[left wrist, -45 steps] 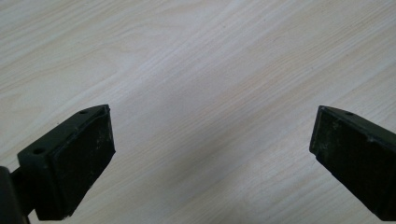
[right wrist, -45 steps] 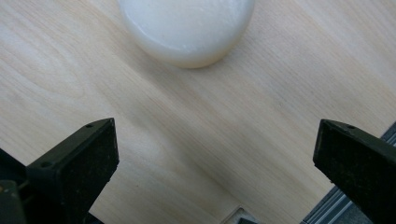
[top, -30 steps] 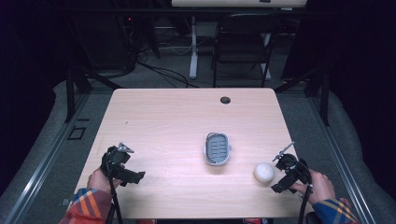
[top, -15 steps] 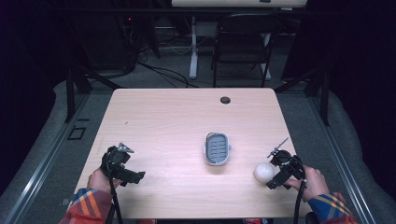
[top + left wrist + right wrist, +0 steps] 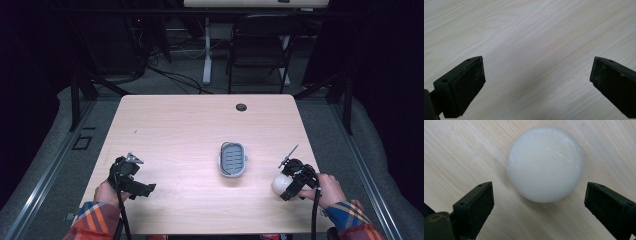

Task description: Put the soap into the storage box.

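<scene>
White, smooth, rounded ball (image 5: 545,163) lies on the pale wood tabletop (image 5: 190,130) near its right edge; your right hand-held gripper (image 5: 539,202) has just been closing, its jaws flanking the ball without touching, ready to pinch. Your left hand-held gripper (image 5: 536,80) waits spread wide over bare wood, well apart from the grey oval slotted dish (image 5: 233,159) at centre.

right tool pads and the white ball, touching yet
Apart. In the right gripper view the white ball lies just ahead of the right tool, with bare table showing between it and each pad; its jaws have just been closing.

Wide bare table (image 5: 175,130) is left between both grippers; passage is blocked only by grey tray (image 5: 233,159) and white ball (image 5: 280,184).
</scene>
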Demonstrator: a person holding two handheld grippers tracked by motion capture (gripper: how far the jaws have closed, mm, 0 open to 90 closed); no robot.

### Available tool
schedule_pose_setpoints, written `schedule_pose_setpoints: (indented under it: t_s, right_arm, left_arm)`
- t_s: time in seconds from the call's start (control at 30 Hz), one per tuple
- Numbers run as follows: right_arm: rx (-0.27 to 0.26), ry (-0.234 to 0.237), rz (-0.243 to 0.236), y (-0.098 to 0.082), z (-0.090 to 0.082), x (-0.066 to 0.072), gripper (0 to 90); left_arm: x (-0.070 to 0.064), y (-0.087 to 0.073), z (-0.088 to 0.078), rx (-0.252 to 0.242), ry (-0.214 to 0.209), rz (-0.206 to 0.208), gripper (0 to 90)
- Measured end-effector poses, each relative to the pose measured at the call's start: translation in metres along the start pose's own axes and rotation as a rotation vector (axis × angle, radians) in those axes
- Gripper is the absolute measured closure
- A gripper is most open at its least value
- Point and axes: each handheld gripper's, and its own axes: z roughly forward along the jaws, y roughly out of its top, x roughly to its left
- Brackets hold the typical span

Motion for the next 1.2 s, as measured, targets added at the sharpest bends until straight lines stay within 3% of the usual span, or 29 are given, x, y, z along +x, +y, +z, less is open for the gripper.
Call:
schedule_pose_setpoints:
  t_s: [0.2, 0.23, 0.43, 0.57, 0.7, 0.87, 1.0, 1.07, 1.2]
  right_arm:
    - [0.017, -0.012, -0.019, 0.006, 0.002, 0.002, 9.4]
    - [0.039, -0.017, -0.035, 0.008, 0.001, 0.001, 10.1]
    - [0.003, -0.036, -0.042, 0.018, 0.001, 0.005, 11.3]
    - [0.037, -0.043, -0.086, 0.028, 0.003, 0.008, 12.5]
    - [0.054, -0.049, -0.089, 0.034, 0.003, 0.009, 12.9]
    - [0.095, -0.046, -0.086, 0.037, 0.008, 0.006, 6.3]
    - [0.086, -0.055, -0.062, 0.037, 0.011, 0.004, 0.0]
    - [0.092, -0.059, -0.057, 0.037, 0.012, 0.004, 1.0]
    - [0.087, -0.056, -0.058, 0.038, 0.016, 0.004, 14.5]
  left_arm:
    - [0.0, 0.0, 0.0, 0.002, -0.001, 0.002, 0.0]
    - [0.0, 0.0, 0.0, 0.002, -0.002, 0.002, 0.0]
    - [0.0, 0.0, 0.0, 0.002, -0.003, 0.003, 0.0]
    - [0.0, 0.0, 0.0, 0.002, -0.006, 0.004, 0.0]
    - [0.0, 0.0, 0.0, 0.003, -0.009, 0.007, 0.0]
    - [0.0, 0.0, 0.0, 0.004, -0.01, 0.008, 0.0]
    - [0.0, 0.0, 0.0, 0.005, -0.007, 0.01, 0.0]
    - [0.0, 0.0, 0.0, 0.004, -0.007, 0.01, 0.0]
    - [0.0, 0.0, 0.0, 0.005, -0.008, 0.011, 0.0]
